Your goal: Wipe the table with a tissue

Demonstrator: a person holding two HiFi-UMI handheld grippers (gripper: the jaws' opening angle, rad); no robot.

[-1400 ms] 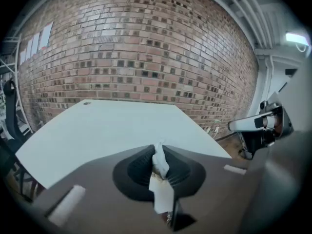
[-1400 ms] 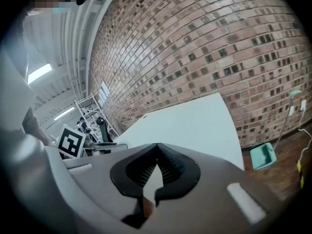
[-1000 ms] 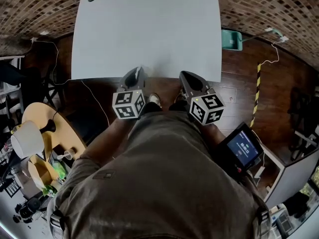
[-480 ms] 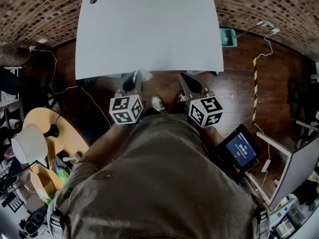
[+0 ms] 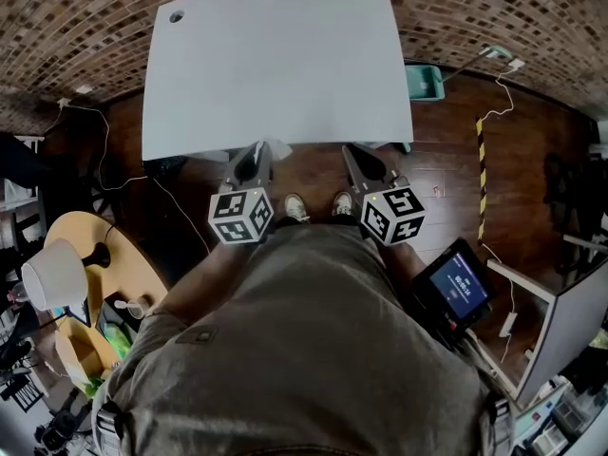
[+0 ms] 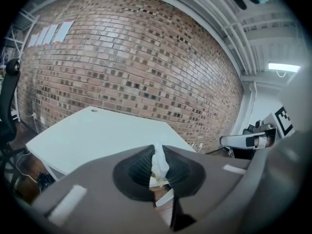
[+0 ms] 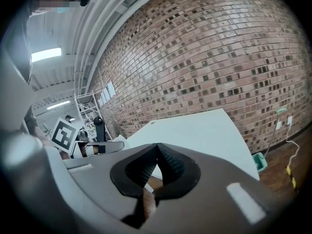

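The white table (image 5: 275, 60) fills the upper middle of the head view, and both grippers hang over the floor just short of its near edge. My left gripper (image 5: 258, 152) is shut on a small white tissue (image 5: 277, 146), whose crumpled tip pokes up between the ribbed pads in the left gripper view (image 6: 159, 161). The table (image 6: 97, 135) lies ahead and left of it. My right gripper (image 5: 353, 150) is shut with nothing in it; in the right gripper view its pads (image 7: 168, 165) meet at the tip (image 7: 157, 150) and the table (image 7: 204, 133) lies beyond.
A brick wall (image 5: 76, 17) runs behind the table. A teal bin (image 5: 424, 82) stands on the wooden floor at the table's right. A round wooden side table (image 5: 81, 240) with a lamp sits at the left. A tablet-like screen (image 5: 458, 288) is at lower right. My shoes (image 5: 318, 205) show below.
The view has drawn back from the table. Both grippers, over its near edge a second ago, now hang over the floor short of it, the left still holding the tissue.
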